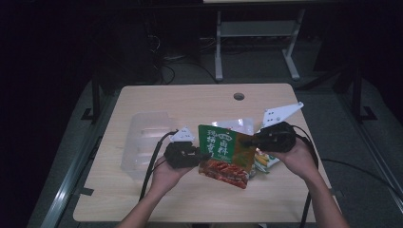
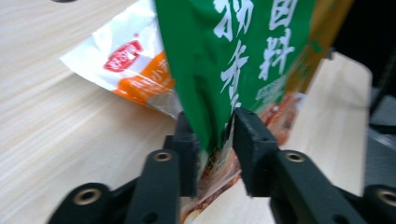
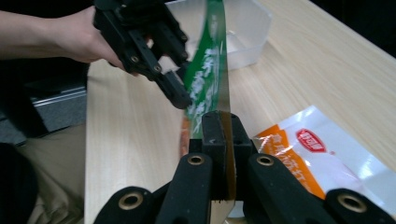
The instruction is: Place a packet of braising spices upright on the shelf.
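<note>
Both tongs, left [image 2: 215,140] and right [image 3: 219,133], clamped on green packet [image 1: 223,145]; clear tray [image 1: 142,137] beside.

Dim high view with dark surroundings; gripper views brighter, slightly blurred.

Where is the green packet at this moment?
In the high view, the green packet is held up above the table's near middle, gripped between the left gripper and the right gripper, with the white-and-orange packet lying just right of it.
</note>
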